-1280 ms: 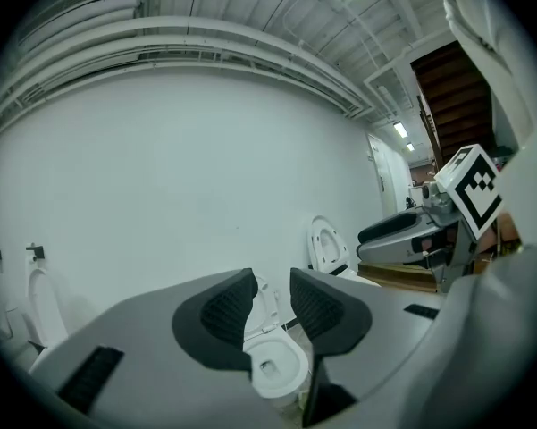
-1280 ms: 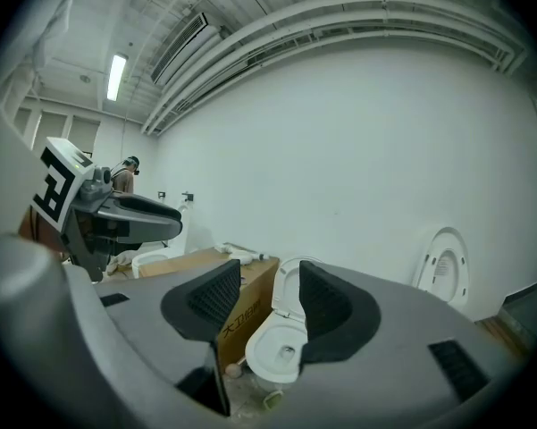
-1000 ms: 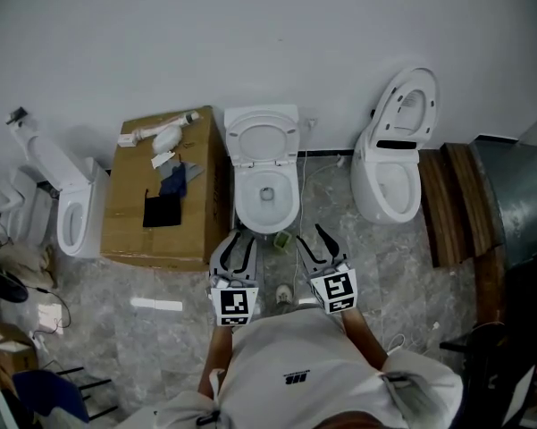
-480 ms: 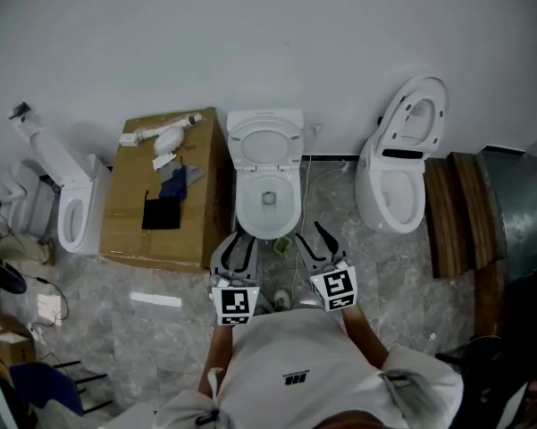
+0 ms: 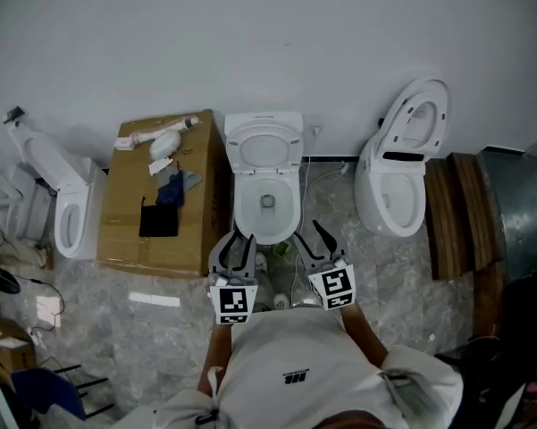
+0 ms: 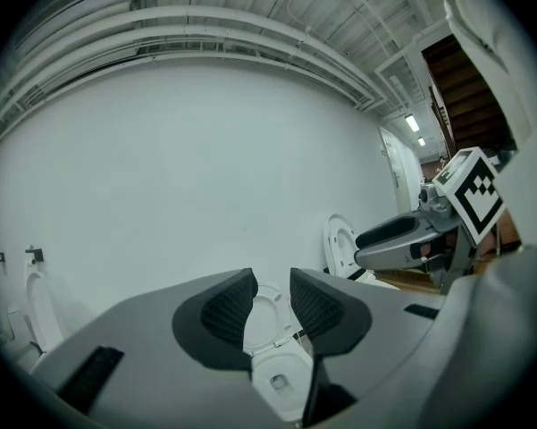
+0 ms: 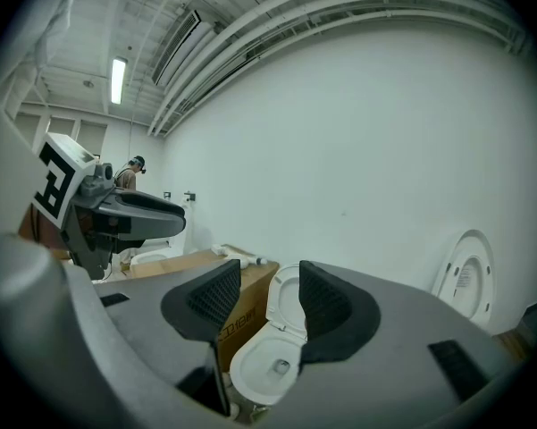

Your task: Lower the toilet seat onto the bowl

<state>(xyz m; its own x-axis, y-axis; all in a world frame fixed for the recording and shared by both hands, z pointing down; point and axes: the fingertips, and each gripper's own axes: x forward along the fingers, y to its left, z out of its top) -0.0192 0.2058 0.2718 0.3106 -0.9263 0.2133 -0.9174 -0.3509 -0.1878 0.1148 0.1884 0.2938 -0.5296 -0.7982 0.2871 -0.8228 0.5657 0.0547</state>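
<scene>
toilet seat (image 5: 264, 164): upright, far of bowl (image 5: 240, 206), straight ahead | left hand-held gripper (image 5: 242, 238): nearly closed, empty | right hand-held gripper (image 5: 307, 233): slightly apart, empty, equally near

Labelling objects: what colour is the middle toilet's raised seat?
The seat is white; head view shows it best.

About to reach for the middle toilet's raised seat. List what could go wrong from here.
The seat stands upright; let go early, it may slam onto the bowl.
Small items lie on the floor at the bowl's foot; a step closer may kick them.
The cardboard box close beside the bowl may crowd the left gripper.
</scene>
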